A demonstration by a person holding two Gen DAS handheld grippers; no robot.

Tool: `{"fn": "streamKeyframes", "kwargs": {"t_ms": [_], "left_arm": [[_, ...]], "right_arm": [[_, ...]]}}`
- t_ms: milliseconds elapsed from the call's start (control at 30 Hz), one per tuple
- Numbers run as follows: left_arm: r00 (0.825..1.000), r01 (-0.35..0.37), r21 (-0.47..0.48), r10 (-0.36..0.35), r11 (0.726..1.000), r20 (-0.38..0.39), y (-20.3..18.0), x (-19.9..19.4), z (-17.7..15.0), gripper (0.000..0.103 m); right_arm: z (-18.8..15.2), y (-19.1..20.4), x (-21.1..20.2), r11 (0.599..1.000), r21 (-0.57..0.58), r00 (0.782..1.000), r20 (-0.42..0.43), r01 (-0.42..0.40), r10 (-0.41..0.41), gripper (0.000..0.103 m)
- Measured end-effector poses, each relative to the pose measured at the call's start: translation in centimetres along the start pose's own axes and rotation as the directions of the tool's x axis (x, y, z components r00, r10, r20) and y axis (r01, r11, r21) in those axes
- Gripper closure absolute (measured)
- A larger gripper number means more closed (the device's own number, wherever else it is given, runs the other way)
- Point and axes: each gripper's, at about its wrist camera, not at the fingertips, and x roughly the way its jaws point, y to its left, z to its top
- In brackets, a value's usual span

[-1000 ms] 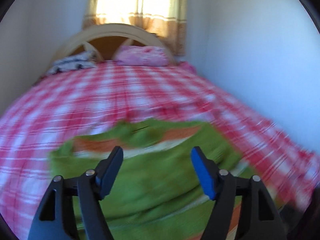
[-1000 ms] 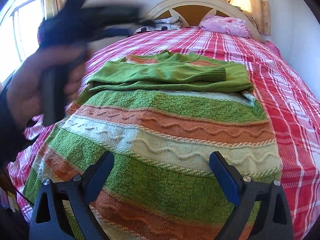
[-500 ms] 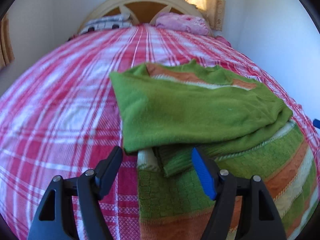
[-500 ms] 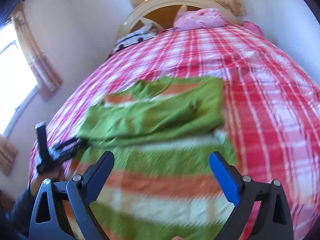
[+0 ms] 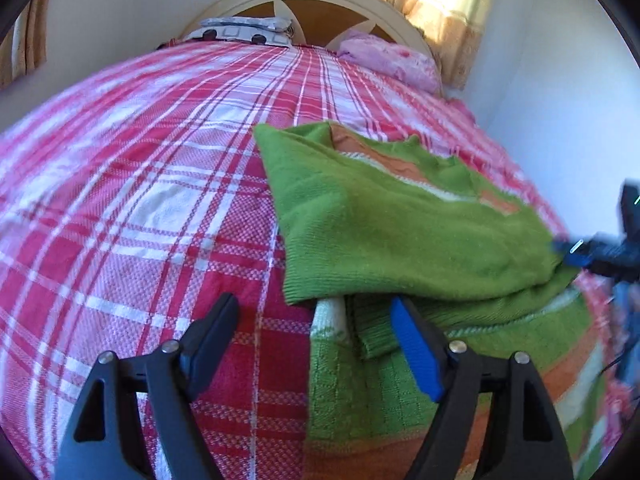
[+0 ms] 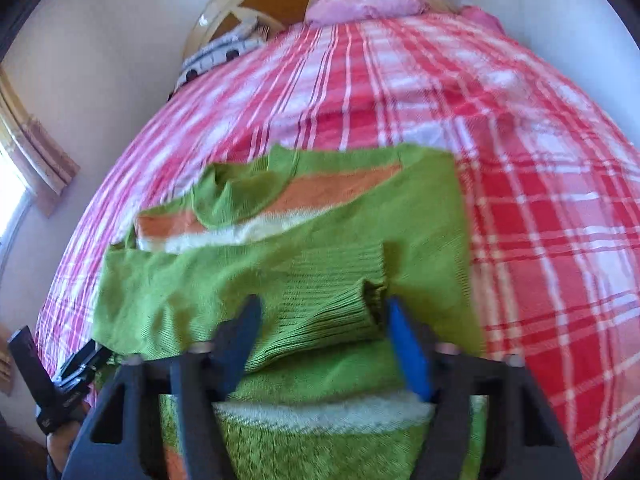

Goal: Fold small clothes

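Closing around the ribbed cuff (image 6: 320, 316), the right hand-held gripper (image 6: 320, 332) has just narrowed its jaws on the sweater (image 6: 280, 264). Left hand-held gripper (image 5: 312, 332) hangs released, sweater edge between its jaws on the bed (image 5: 140, 200).

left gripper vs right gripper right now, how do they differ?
The left gripper stands wide open; the right gripper is narrower, its jaws having just been closing. The left straddles the sweater's edge over the bedspread, touching nothing; the right has the ribbed cuff between its fingers. Both point down at the same sweater.
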Motion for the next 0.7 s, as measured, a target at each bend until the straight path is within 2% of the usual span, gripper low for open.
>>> {"fn": "streamKeyframes", "kwargs": {"t_ms": [33,67,100,167,333,500,567,700], "left_arm": [[0.999,0.035,-0.031,-0.034,0.999,0.009,0.6,-0.2,0.1,0.022],[0.998,0.060,-0.055,-0.059,0.997,0.017,1.1,-0.4,0.0,0.022],[0.997,0.077,-0.072,-0.075,0.994,0.022,1.4,-0.5,0.0,0.022],[0.995,0.096,-0.087,-0.093,0.992,0.030,1.7,-0.6,-0.1,0.022],[0.996,0.084,-0.078,-0.082,0.993,0.027,1.3,-0.6,-0.2,0.022],[0.998,0.060,-0.059,-0.059,0.996,0.020,0.8,-0.4,0.0,0.022],[0.998,0.061,-0.055,-0.060,0.997,0.022,0.8,-0.3,0.0,0.021],[0.997,0.071,-0.062,-0.070,0.996,0.025,1.0,-0.4,0.1,0.021]], "right_arm": [[-0.2,0.2,0.4,0.999,-0.021,1.000,-0.007,0.024,-0.024,0.076],[-0.3,0.2,0.5,0.999,-0.031,1.000,-0.004,0.025,-0.025,0.088],[-0.4,0.1,0.3,0.999,-0.044,1.000,0.009,0.026,-0.025,0.094],[-0.6,-0.1,-0.3,0.998,-0.058,0.999,0.039,0.032,-0.029,0.096],[-0.4,-0.9,-3.1,0.992,-0.082,0.985,0.150,0.093,-0.080,0.097],[-0.5,-2.2,-1.4,0.990,-0.065,0.989,0.094,0.123,-0.116,0.097],[-0.8,-2.5,-0.8,0.984,-0.071,0.983,0.098,0.163,-0.156,0.097],[-0.7,-2.9,-1.1,0.982,-0.060,0.979,0.115,0.178,-0.171,0.097]]}}
